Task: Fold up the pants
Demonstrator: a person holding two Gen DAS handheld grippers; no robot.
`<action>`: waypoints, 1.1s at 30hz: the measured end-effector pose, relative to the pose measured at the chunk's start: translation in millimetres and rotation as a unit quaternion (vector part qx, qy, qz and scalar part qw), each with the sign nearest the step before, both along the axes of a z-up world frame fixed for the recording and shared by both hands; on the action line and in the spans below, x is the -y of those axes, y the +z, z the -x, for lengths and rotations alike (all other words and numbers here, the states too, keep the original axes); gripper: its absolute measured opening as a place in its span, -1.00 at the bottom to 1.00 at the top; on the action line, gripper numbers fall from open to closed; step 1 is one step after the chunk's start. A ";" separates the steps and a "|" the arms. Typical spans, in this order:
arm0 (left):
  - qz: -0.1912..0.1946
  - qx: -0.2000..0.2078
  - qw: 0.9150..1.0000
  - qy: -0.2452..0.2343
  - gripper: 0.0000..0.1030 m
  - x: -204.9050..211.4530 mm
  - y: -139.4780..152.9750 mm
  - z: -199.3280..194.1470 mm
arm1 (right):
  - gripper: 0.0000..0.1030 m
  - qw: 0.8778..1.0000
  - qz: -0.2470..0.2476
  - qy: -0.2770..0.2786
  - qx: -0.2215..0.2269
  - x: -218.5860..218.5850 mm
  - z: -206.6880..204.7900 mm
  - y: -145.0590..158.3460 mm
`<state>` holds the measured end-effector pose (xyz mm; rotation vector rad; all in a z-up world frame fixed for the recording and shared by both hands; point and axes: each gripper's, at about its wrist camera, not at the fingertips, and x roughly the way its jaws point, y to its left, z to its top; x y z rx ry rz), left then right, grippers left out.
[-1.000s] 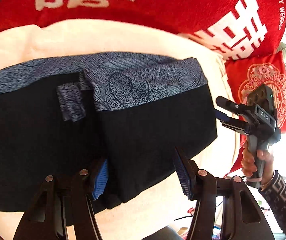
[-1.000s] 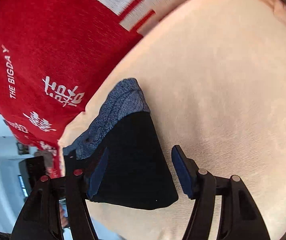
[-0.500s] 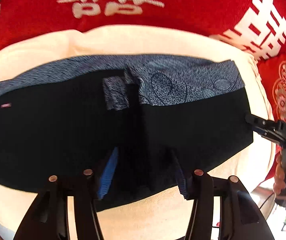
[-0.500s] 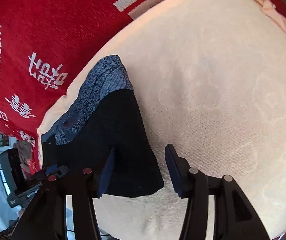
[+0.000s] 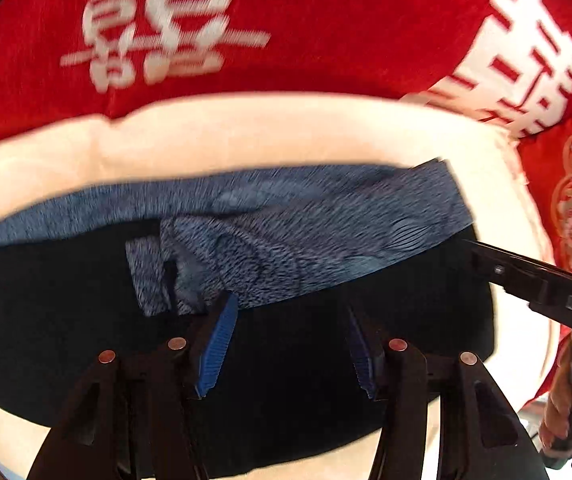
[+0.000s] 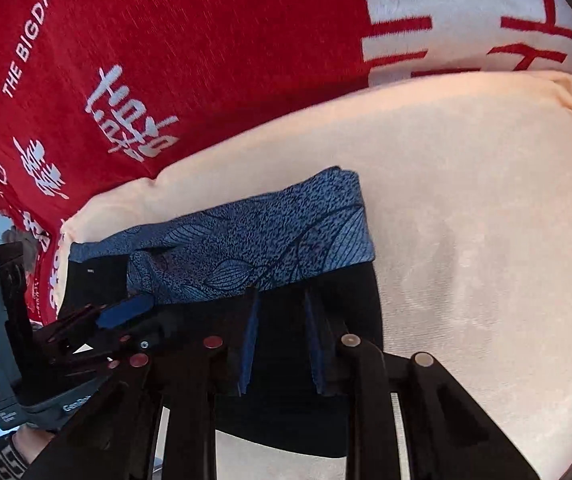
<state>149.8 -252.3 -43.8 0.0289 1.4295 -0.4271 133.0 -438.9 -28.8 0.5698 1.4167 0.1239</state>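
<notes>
The black pants (image 5: 65, 320) with a blue-grey patterned waistband (image 5: 306, 240) lie folded on a cream cushion (image 5: 245, 136). My left gripper (image 5: 290, 344) is open, its blue pads over the black cloth just below the waistband. My right gripper (image 6: 281, 344) has its jaws partly closed around the black cloth at the pants' right end (image 6: 350, 300), below the waistband (image 6: 265, 240). The right gripper also shows at the right of the left wrist view (image 5: 526, 276); the left one shows at the left of the right wrist view (image 6: 97, 320).
Red pillows with white characters (image 5: 286, 32) stand behind the cushion and to its right (image 5: 566, 208). The cream cushion spreads bare to the right of the pants (image 6: 486, 240). The front edge of the cushion is just under both grippers.
Both grippers moved forward over the pants. The right gripper's jaws narrowed around the right end of the cloth. The left gripper stayed open.
</notes>
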 end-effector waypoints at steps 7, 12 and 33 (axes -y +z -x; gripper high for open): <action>-0.002 0.021 1.000 -0.019 0.06 -11.7 5.4 22.6 | -0.51 1.000 -0.015 0.004 0.006 2.5 16.2 -0.6; -0.005 0.006 1.000 0.028 0.06 -37.4 16.6 31.6 | -0.51 1.000 -0.021 0.016 -0.006 3.0 14.6 1.7; -0.019 -0.023 0.993 0.113 0.60 -170.1 22.0 47.1 | 0.15 0.997 0.042 0.050 -0.031 -129.0 45.1 46.2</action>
